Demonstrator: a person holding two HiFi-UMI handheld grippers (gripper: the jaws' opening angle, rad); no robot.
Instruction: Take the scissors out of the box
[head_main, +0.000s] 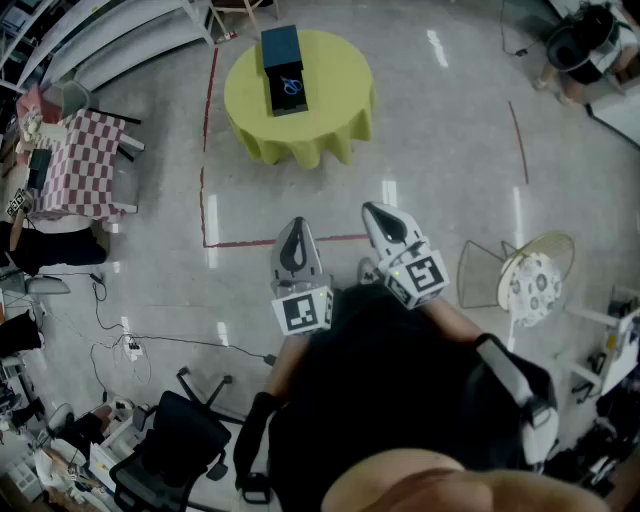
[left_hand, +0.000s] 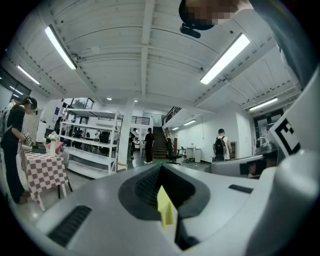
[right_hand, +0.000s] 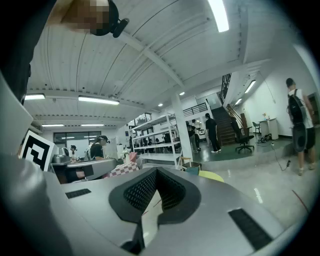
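A dark box (head_main: 283, 70) lies open on a round yellow-green table (head_main: 330, 110) at the far side of the floor, with blue-handled scissors (head_main: 291, 85) inside it. Both grippers hang close to the person's body, well short of the table. My left gripper (head_main: 293, 226) is shut and empty, pointing level toward the table; in the left gripper view its jaws (left_hand: 161, 172) meet, with a sliver of the yellow table showing in the slit. My right gripper (head_main: 375, 211) is shut too, with nothing held; its jaws (right_hand: 156, 172) are closed in the right gripper view.
Red tape (head_main: 205, 200) marks the floor around the table. A checkered table (head_main: 85, 160) stands at the left, an office chair (head_main: 170, 445) at the lower left, a floor fan (head_main: 535, 275) at the right. Shelving (left_hand: 92, 150) and several people stand further off.
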